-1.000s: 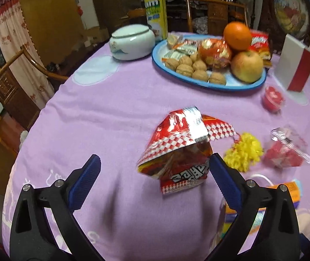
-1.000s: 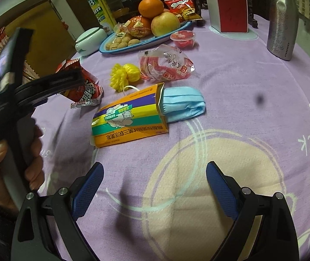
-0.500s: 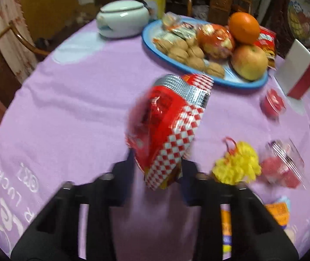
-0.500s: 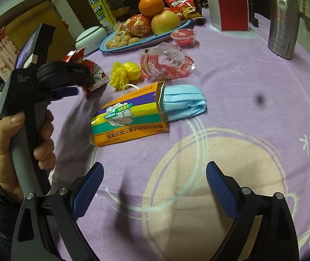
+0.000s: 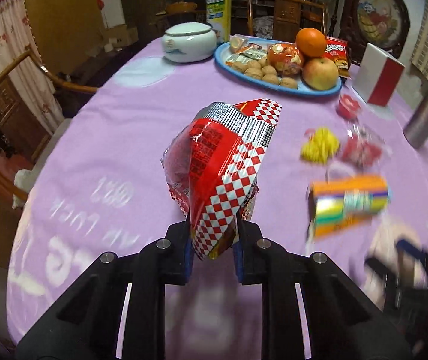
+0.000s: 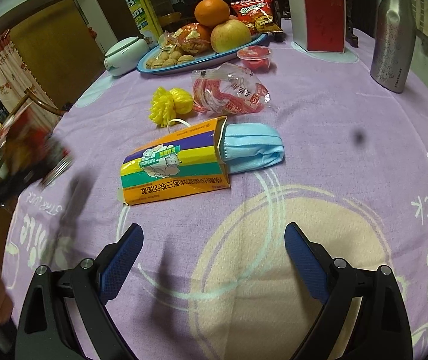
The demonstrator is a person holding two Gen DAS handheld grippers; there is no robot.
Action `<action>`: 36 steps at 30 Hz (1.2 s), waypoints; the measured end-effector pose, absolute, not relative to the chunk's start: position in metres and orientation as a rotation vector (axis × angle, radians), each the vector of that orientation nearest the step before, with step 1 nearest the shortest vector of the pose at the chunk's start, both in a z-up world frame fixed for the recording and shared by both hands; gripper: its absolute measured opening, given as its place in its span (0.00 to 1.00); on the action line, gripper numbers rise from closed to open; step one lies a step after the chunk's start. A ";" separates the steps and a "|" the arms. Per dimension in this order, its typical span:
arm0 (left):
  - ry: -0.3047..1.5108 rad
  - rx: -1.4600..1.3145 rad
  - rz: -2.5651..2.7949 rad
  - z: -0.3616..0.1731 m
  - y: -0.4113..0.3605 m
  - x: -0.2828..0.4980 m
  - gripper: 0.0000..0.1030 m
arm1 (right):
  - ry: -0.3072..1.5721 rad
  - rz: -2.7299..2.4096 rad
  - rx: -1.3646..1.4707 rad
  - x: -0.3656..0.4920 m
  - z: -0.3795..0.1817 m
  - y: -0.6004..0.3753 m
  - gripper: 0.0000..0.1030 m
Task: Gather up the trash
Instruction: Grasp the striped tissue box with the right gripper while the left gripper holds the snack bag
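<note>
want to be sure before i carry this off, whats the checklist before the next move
1. Left gripper shut on snack bag: ok; its jaws have just been closing.
2. Bag lifted clear of the tablecloth: ok.
3. Grip deep enough: cannot tell, only the bag's lower end is pinched.
4. Right gripper open and empty: ok.
5. Bin in sight: not ok.
6. Box and mask still to collect: ok.

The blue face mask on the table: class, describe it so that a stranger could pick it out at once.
Start at the purple tablecloth and find the flat orange box with purple, yellow and green stripes near its middle. The blue face mask sticks out of that box's open end, folded. It is the only soft pale blue thing among the red and yellow litter.
</note>
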State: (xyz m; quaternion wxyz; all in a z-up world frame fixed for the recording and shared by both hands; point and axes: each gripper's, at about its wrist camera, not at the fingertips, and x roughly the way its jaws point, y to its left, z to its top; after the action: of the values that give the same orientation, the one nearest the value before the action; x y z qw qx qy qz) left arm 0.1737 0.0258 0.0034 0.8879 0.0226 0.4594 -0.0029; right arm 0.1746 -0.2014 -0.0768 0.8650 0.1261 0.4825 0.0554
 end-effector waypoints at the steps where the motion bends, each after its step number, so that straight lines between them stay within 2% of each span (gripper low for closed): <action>1: 0.958 0.044 -0.004 0.002 0.035 0.160 0.22 | 1.006 0.124 0.263 0.175 -0.078 -0.200 0.91; 7: 1.004 0.026 -0.003 -0.009 0.073 0.108 0.21 | 0.997 0.155 0.300 0.183 -0.079 -0.198 0.91; 18: 0.990 0.003 -0.056 -0.014 0.085 0.078 0.22 | 0.980 0.319 0.193 0.224 -0.068 -0.172 0.91; 20: 0.992 -0.004 -0.057 -0.015 0.087 0.077 0.22 | 0.992 0.347 0.198 0.220 -0.064 -0.167 0.85; 27: 1.015 -0.028 -0.045 -0.020 0.094 0.075 0.22 | 1.041 0.691 0.245 0.180 -0.051 -0.133 0.83; 32: 1.025 -0.033 -0.033 -0.022 0.097 0.072 0.22 | 1.052 0.521 0.136 0.180 -0.050 -0.128 0.83; 36: 1.028 -0.040 -0.021 -0.024 0.101 0.070 0.22 | 1.103 0.488 0.179 0.176 -0.061 -0.139 0.83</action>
State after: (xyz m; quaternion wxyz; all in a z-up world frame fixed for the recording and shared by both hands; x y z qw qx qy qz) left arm 0.0700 0.1008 -0.0238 0.8704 -0.0190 0.4918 -0.0100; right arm 0.1760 -0.1390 -0.0611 0.8199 0.0840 0.5179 0.2289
